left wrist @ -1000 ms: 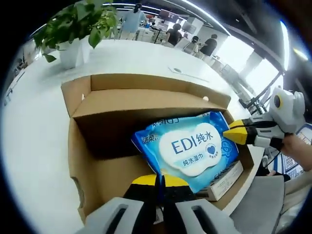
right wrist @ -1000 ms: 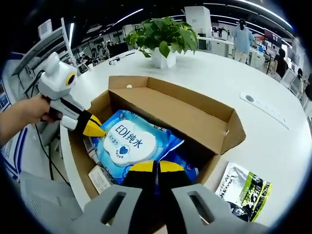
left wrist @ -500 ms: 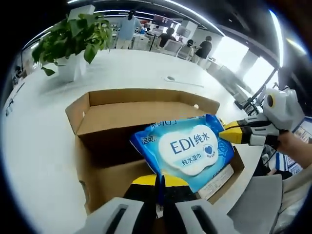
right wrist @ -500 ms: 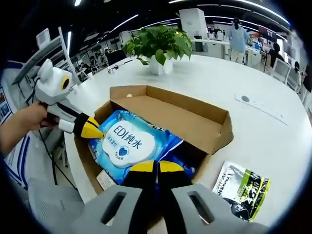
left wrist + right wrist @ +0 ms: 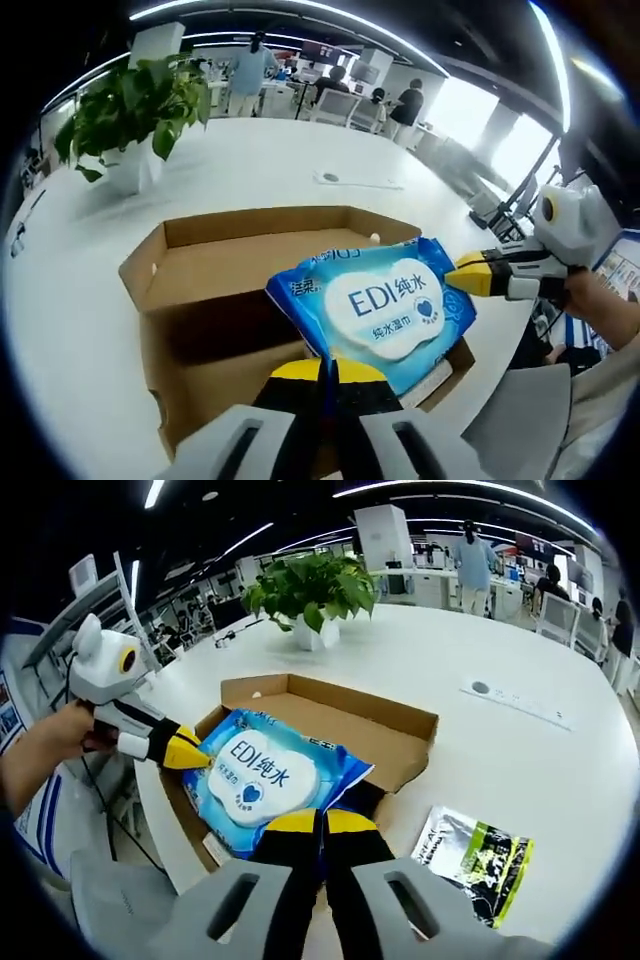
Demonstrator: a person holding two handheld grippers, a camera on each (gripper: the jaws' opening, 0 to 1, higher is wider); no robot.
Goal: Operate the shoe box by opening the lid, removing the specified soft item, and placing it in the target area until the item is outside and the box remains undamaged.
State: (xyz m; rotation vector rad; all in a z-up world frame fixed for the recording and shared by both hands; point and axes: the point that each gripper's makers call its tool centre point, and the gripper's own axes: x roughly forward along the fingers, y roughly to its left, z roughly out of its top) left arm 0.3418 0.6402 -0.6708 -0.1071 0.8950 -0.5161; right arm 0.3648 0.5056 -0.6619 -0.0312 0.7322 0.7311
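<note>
A blue wet-wipes pack (image 5: 385, 305) with a white label is held above the open brown shoe box (image 5: 230, 265), lid flap folded back. My left gripper (image 5: 325, 368) is shut on the pack's near edge. My right gripper (image 5: 462, 276), coming in from the right in a person's hand, pinches the opposite edge. In the right gripper view the same pack (image 5: 265, 775) hangs over the box (image 5: 350, 715). There my right gripper (image 5: 320, 822) is shut on its lower edge, and my left gripper (image 5: 190, 758) grips its left corner.
The box stands near the edge of a big white table (image 5: 520, 750). A black and green packet (image 5: 475, 860) lies beside the box. A potted plant (image 5: 310, 585) stands behind it. A grey chair (image 5: 520, 420) is off the table edge. People stand far back.
Both grippers have lifted the wipes pack up out of the box. Both cameras rose with it, so the box looks smaller and lower.
</note>
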